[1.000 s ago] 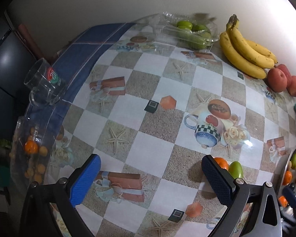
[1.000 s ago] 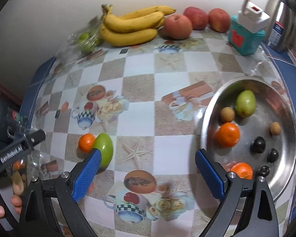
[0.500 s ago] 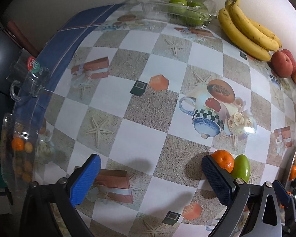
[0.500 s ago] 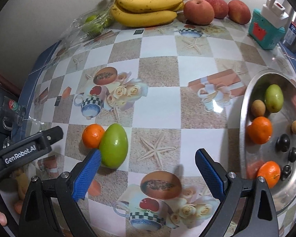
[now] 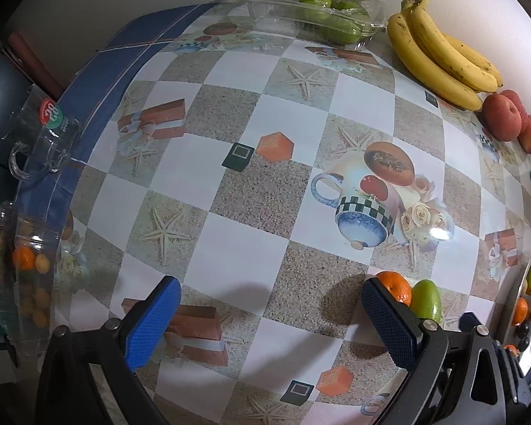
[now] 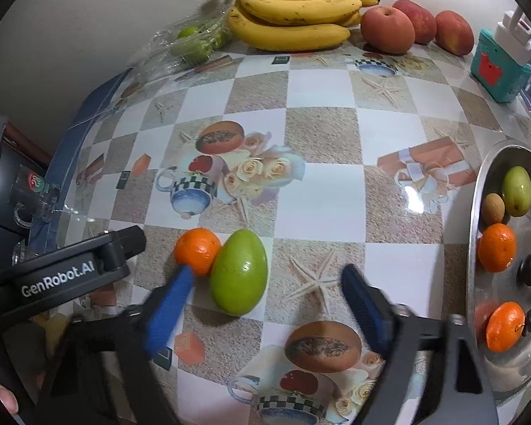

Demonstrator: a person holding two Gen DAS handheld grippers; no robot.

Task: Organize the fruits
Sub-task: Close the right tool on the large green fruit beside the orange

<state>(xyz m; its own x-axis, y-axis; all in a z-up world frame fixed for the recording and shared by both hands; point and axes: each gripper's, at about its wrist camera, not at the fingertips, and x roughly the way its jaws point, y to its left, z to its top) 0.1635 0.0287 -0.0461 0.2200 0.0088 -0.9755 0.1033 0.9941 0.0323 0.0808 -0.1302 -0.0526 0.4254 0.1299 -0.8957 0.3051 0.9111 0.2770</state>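
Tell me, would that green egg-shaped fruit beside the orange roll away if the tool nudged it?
Probably. The green fruit lies on its side on a glossy tablecloth, so it may wobble or roll. Its shiny skin looks smooth, perhaps slippery between the right tool pads. The orange touching it might block rolling that way.

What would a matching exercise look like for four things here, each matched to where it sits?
Things:
1 bananas
2 green mango
3 steel bowl
4 teal box

Places:
A between the open right tongs
B right edge, holding fruit
C back right corner
D back wall, beside the apples

Pairs: 1-D, 2-A, 3-B, 4-C
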